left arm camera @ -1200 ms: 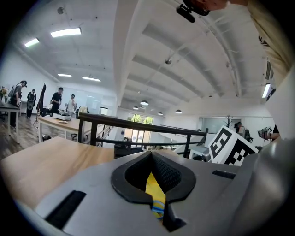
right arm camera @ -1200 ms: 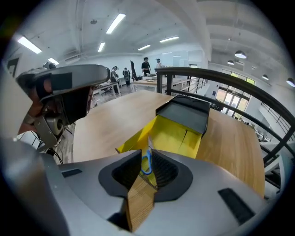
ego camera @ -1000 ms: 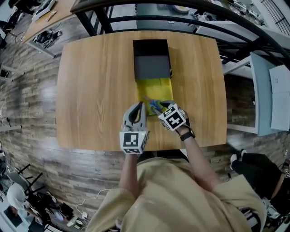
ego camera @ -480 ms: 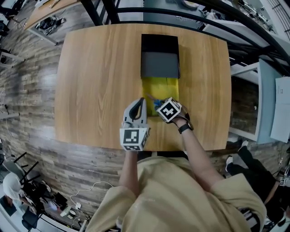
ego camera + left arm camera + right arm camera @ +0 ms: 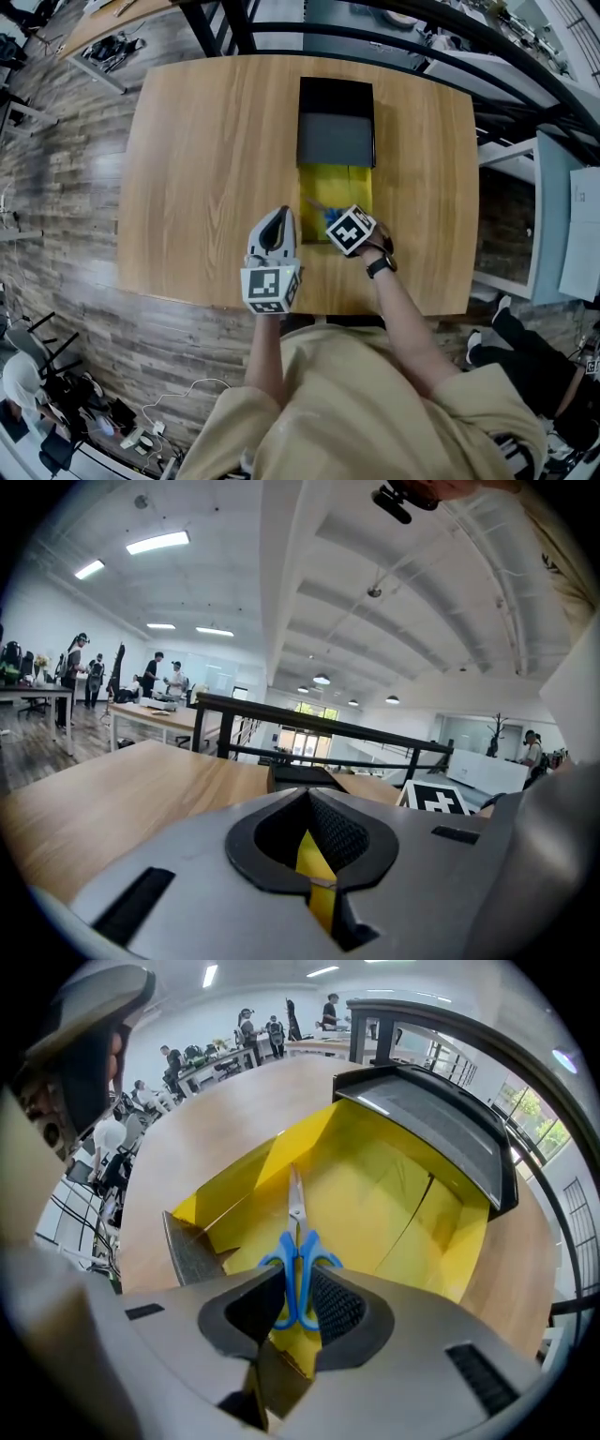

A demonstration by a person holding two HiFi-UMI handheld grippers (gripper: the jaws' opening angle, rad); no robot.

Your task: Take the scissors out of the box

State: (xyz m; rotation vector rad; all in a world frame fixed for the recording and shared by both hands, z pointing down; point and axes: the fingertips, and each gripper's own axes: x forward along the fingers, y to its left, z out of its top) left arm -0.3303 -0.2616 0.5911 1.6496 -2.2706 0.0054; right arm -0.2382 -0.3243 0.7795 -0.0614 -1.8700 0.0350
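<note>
Blue-handled scissors lie in the open yellow box, blades pointing toward the black lid. My right gripper points steeply down into the box. Its jaws have just been closing, and the pads now press on both sides of the blue handles. In the head view the scissors show just past the right gripper at the near end of the box. My left gripper hovers over the table left of the box, jaws shut on nothing; its own view shows the left gripper closed.
The box sits mid-right on a wooden table, its black lid lying at the far end. A dark railing runs behind the table. People stand at distant desks. The table's near edge is just below both hands.
My right gripper has sunk lower and tipped steeper onto the scissors handles at the near end of the box. The left gripper has drifted slightly beside the box.
</note>
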